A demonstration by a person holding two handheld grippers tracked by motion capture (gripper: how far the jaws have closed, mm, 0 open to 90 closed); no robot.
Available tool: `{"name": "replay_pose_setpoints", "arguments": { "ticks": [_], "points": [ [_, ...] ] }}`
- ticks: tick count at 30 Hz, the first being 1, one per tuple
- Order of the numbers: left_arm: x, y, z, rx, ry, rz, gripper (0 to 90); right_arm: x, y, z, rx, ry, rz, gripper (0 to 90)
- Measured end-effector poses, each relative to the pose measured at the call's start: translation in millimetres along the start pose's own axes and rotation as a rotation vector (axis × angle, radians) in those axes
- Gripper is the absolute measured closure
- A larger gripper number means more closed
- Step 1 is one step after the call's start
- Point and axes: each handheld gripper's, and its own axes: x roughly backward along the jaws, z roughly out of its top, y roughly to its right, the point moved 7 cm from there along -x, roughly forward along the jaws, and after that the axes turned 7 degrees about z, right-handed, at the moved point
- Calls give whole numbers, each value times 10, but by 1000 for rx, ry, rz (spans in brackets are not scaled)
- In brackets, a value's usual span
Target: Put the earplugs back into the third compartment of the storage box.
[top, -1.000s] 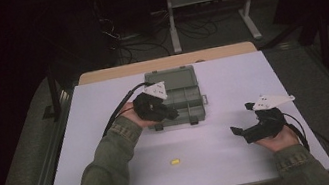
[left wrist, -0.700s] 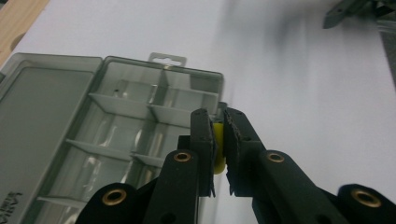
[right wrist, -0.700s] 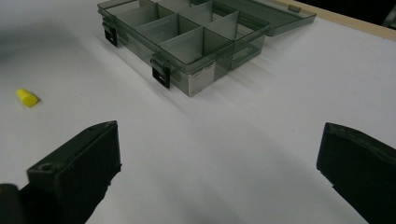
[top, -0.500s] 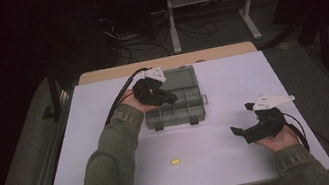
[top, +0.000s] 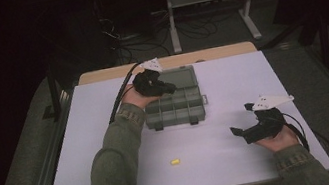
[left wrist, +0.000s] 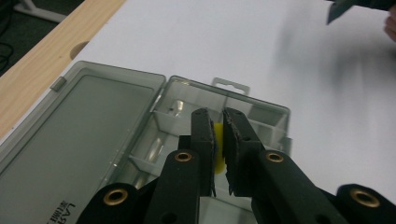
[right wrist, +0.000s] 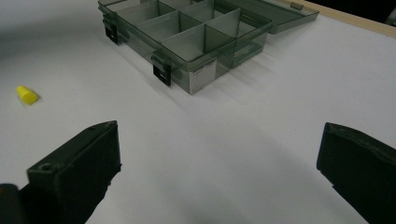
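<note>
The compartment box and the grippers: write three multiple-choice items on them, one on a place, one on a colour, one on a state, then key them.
1. Where does the loose plug lie?
A. inside the box
B. on the white table, nearer the person than the box
C. on the box's lid

2. What colour is the piece pinched in the left gripper?
A. yellow
B. red
C. blue

3. How is the compartment box standing?
A. latched shut
B. upside down
C. open, lid laid flat

Key: 1 B, the high view shows it on bare table; 2 A, yellow shows between the jaws in the left gripper view; 3 C, open compartments show in the right gripper view.
</note>
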Motion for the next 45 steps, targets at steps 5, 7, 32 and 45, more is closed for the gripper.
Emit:
{"name": "replay_pose_setpoints", "arguments": {
  "ticks": [5, 7, 32, 45],
  "points": [
    [-103, -51, -39, 18, 4, 9, 830, -11, 0, -5, 3, -5, 0, 0],
    [-158, -62, -56, 21, -3, 11, 830, -11, -4, -6, 3, -6, 0, 0],
    [-524, -114, -190, 49, -25, 25, 689, -39, 0, -35, 9, -26, 2, 0],
    [-248, 28, 4, 39, 27, 50, 275, -25, -6, -35, 2, -18, 6, 0]
  ]
}}
